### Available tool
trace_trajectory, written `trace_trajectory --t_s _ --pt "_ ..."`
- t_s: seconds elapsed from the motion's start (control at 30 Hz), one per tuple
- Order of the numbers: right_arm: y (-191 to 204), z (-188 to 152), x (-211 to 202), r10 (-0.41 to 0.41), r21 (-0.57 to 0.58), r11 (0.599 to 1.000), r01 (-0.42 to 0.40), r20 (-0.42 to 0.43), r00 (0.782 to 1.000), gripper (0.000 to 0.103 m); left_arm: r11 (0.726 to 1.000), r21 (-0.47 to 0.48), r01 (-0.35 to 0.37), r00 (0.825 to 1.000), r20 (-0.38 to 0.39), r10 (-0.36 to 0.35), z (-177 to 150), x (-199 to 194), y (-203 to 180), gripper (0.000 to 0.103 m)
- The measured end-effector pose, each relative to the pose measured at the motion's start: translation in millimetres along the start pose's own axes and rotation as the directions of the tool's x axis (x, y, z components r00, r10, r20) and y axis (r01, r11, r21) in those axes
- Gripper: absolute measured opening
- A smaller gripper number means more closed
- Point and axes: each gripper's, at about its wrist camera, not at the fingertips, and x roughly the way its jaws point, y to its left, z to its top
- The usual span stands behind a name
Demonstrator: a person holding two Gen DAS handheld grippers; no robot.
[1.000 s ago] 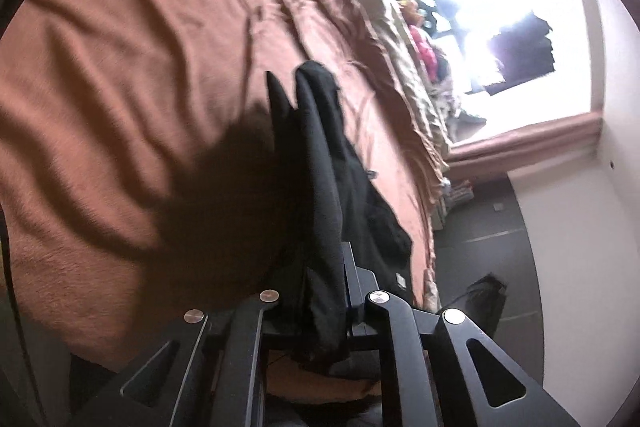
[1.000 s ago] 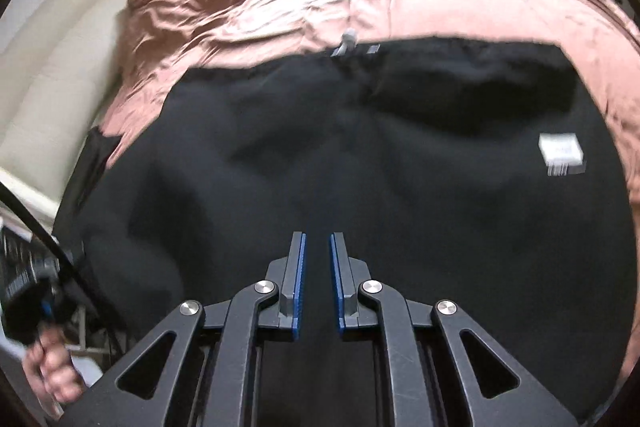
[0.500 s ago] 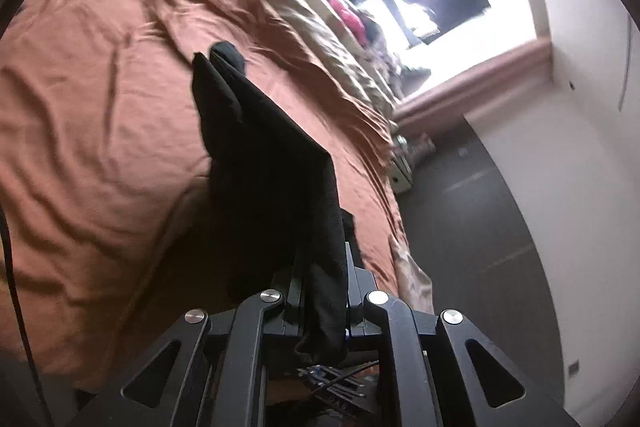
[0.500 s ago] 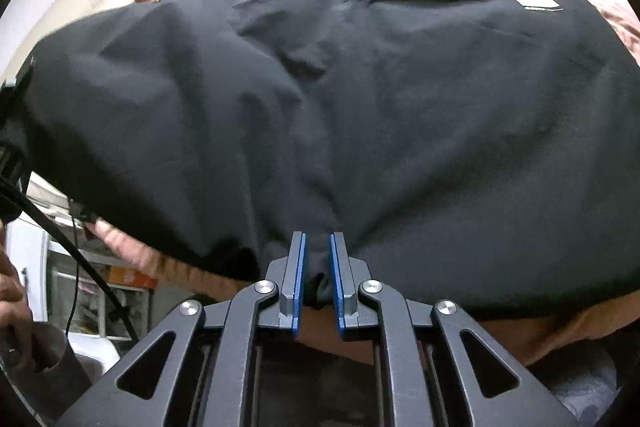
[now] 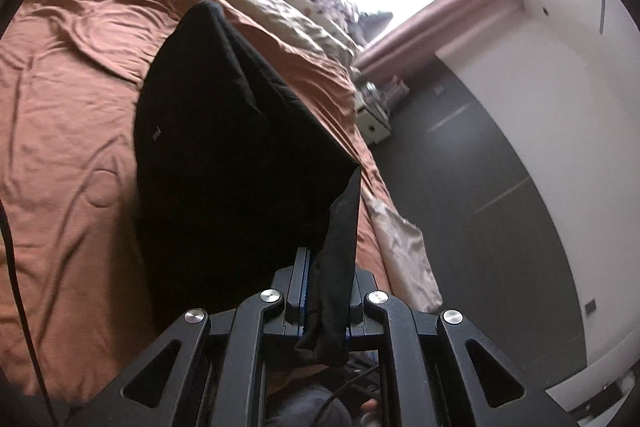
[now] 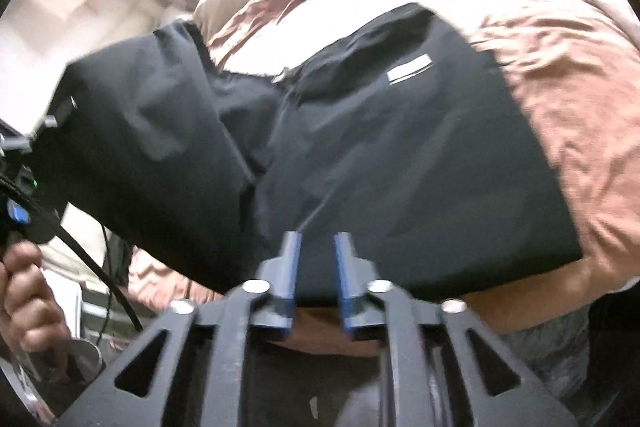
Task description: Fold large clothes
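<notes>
Black garment (image 5: 224, 155) is spread on the brown bedspread (image 5: 68, 115), stretching forward from the left hand-held gripper (image 5: 326, 291), which is clenched on its corner; the right hand-held gripper (image 6: 316, 267) is released at the near hem.

- Black garment (image 6: 400, 163): large, smooth dark fabric bearing a small white label (image 6: 410, 67).
- State: partly folded. One portion lies flat on the brown bedspread; the other is raised off the bed.
- Left wrist view: the garment (image 5: 224, 155) hangs as a broad panel, one edge bunched.
</notes>
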Motion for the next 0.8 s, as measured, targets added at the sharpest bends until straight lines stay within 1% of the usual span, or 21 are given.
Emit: trace_trajectory --t_s 0.03,0.07,0.17,0.27,0.33,0.37,0.4,0.43,0.47,0.5,0.6,0.7,0.8 --pt "-9 0 -9 0.0 0.018 1.0 0.0 0.025 1.0 0.051 1.0 0.007 0.0 1.0 -0.01 0.0 -1 6 -4 0.012" --pt "-16 0 -16 -0.003 0.03 1.0 0.002 0.045 0.999 0.054 1.0 0.018 -0.001 1.0 -0.028 0.002 -2 17 -10 0.012" --pt "-44 0 -38 -0.006 0.073 0.997 -0.001 0.091 0.996 0.054 0.999 0.046 -0.008 0.997 -0.078 0.011 -6 45 -19 0.012" --pt "-67 -4 -53 -0.022 0.116 0.993 0.009 0.111 0.994 0.054 0.998 0.064 -0.02 0.99 -0.139 0.029 -11 78 -27 0.013" --pt "-81 -5 -61 -0.029 0.139 0.99 0.014 0.111 0.993 0.054 0.996 0.085 -0.029 0.979 -0.197 0.045 -17 104 -34 0.024" --pt "-85 -9 -67 -0.033 0.147 0.989 0.017 0.11 0.993 0.054 0.996 0.091 -0.024 0.973 -0.228 0.044 -20 114 -35 0.038" --pt "-89 -8 -68 -0.017 0.141 0.99 -0.002 0.13 0.991 0.054 0.996 0.089 -0.012 0.967 -0.251 0.034 -22 121 -35 0.053" --pt "-92 -8 -71 -0.015 0.142 0.99 -0.003 0.129 0.992 0.054 0.996 0.084 0.0 0.965 -0.261 0.022 -23 124 -34 0.058" --pt "-95 -8 -72 -0.011 0.142 0.99 -0.007 0.129 0.992 0.054 0.997 0.074 0.007 0.965 -0.261 0.013 -24 126 -31 0.066" --pt "-95 -6 -68 -0.008 0.143 0.99 -0.01 0.128 0.992 0.054 0.998 0.069 0.0 0.967 -0.254 0.018 -24 125 -28 0.068" --pt "-93 -1 -67 0.013 0.151 0.988 -0.031 0.122 0.992 0.054 0.997 0.05 -0.055 0.972 -0.228 0.065 -18 113 -8 0.069" --pt "-86 10 -55 0.03 0.138 0.989 -0.045 0.11 0.994 0.054 0.995 0.026 -0.092 0.975 -0.198 0.095 -20 93 8 0.069" --pt "-76 21 -38 0.042 0.111 0.992 -0.052 0.086 0.995 0.06 0.991 -0.002 -0.137 0.977 -0.168 0.134 -21 71 29 0.07"
